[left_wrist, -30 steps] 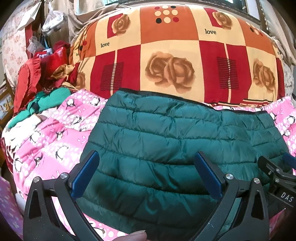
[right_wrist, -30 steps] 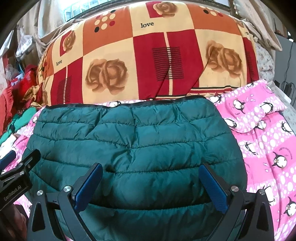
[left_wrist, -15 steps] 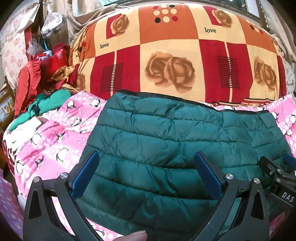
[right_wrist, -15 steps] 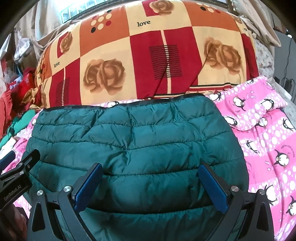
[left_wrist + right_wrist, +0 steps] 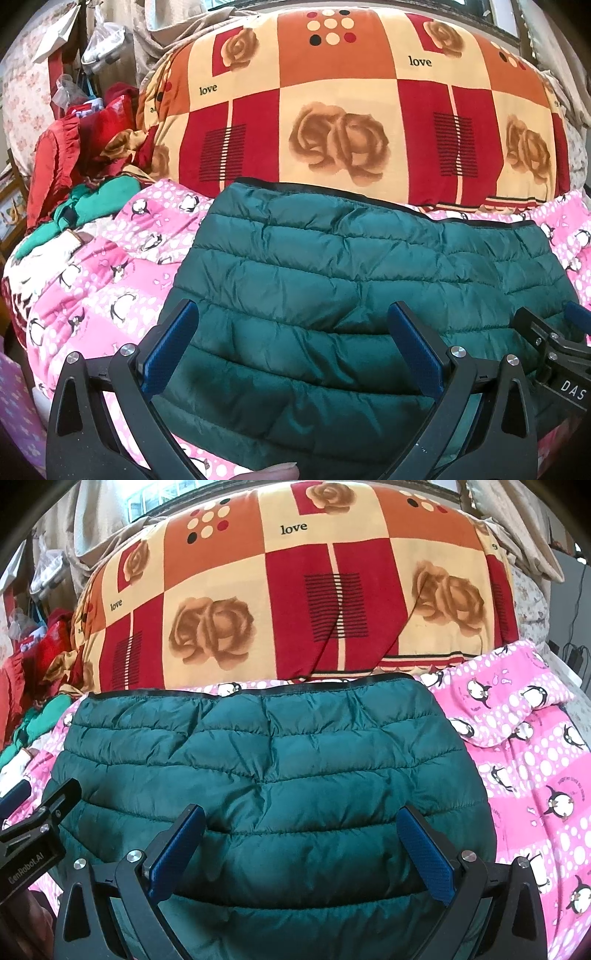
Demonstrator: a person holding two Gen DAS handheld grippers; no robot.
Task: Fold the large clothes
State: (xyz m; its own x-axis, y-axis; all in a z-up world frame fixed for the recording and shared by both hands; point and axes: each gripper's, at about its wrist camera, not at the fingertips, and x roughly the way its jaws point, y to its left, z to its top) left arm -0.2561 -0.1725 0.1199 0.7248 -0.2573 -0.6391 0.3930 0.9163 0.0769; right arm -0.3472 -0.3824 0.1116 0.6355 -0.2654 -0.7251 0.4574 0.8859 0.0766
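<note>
We hold the left gripper [image 5: 291, 354] and right gripper [image 5: 301, 849] spread wide, gripping nothing, above the near edge of the green quilted jacket [image 5: 266, 775], which lies folded flat on the pink penguin blanket [image 5: 535, 775], presumably ready for another fold.

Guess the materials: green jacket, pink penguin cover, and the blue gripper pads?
Green jacket: looks like thin nylon or polyester shell with puffy fill, judging by its sheen and stitched horizontal baffles. Pink penguin cover: matte, soft-looking, probably fleece or flannel. Blue pads: finely textured surface, likely rubber or grippy plastic; cannot tell which.
</note>
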